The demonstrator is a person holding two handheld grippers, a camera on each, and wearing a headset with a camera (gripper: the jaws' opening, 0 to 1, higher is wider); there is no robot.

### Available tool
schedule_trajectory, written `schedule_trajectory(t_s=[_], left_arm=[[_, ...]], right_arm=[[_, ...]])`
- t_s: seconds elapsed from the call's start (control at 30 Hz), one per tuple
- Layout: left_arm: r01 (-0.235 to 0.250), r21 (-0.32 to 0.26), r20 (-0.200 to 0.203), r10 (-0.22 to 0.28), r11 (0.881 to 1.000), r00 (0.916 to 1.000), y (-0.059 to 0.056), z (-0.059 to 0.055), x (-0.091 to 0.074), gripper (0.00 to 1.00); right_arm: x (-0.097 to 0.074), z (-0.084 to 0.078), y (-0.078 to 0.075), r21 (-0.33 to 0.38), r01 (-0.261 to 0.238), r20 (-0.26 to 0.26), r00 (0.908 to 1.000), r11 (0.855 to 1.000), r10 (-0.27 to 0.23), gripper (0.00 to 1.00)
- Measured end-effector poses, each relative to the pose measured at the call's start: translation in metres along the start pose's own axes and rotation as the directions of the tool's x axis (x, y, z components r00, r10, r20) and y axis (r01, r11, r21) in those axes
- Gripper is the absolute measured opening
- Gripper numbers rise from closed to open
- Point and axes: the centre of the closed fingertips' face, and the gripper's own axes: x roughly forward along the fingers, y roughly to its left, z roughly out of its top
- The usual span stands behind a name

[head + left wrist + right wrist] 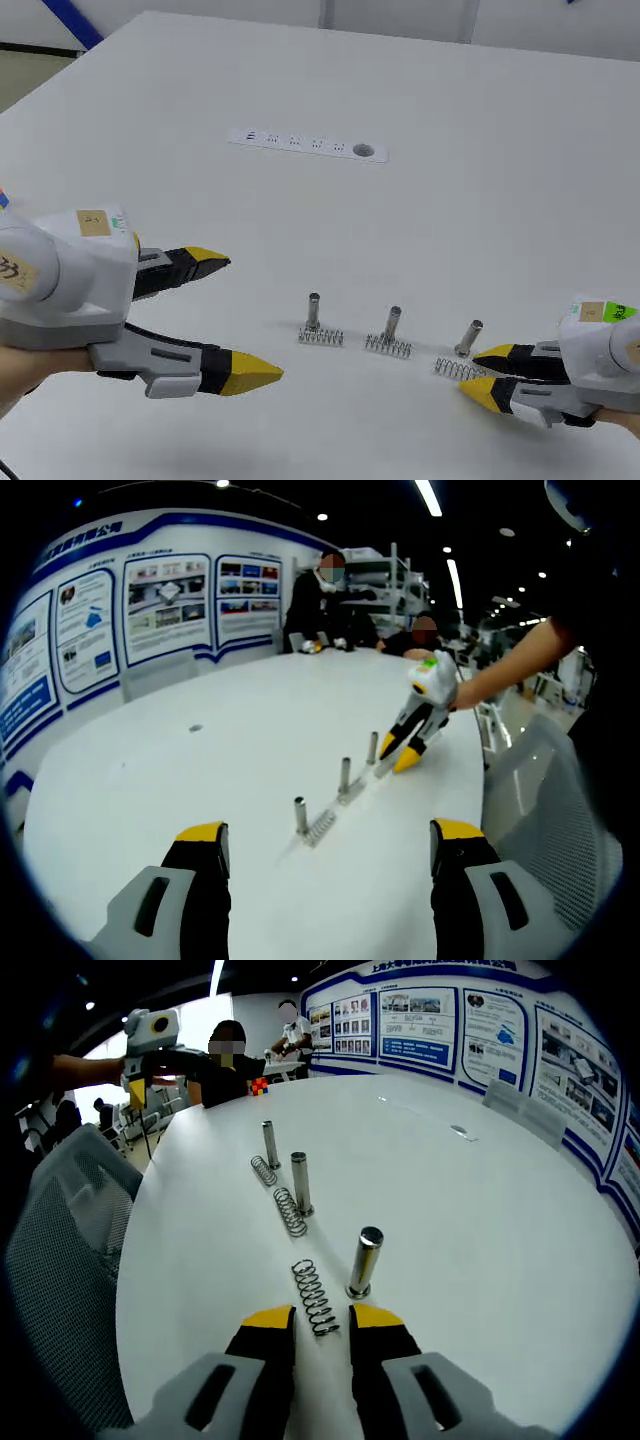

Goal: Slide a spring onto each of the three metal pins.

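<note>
Right gripper straddles spring end; pin beside

Between the wide-spread jaws of the left gripper, and straight ahead of them, the desk lies bare up to the end pin and the end spring beside it. The right gripper has little room. The near spring reaches into the narrow gap of its jaws, and an upright pin stands just ahead, to their right. Left of those jaws the desk is bare.
</note>
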Motion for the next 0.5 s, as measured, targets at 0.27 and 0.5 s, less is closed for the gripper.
schedule_trajectory(t_s=[0.27,0.5], left_arm=[[0.003,-0.001,-0.013,-0.003,1.0,0.9999,-0.0008,-0.0017,0.0003,0.84],[0.007,0.008,-0.021,-0.007,1.0,0.9998,-0.0004,0.0008,0.0012,0.84]], right_arm=[[0.002,0.0021,0.0067,-0.012,-0.058,0.045,0.9972,0.998,0.059,0.18],[-0.0002,0.0007,0.0058,-0.011,-0.067,0.069,0.9954,0.998,0.067,0.13]])
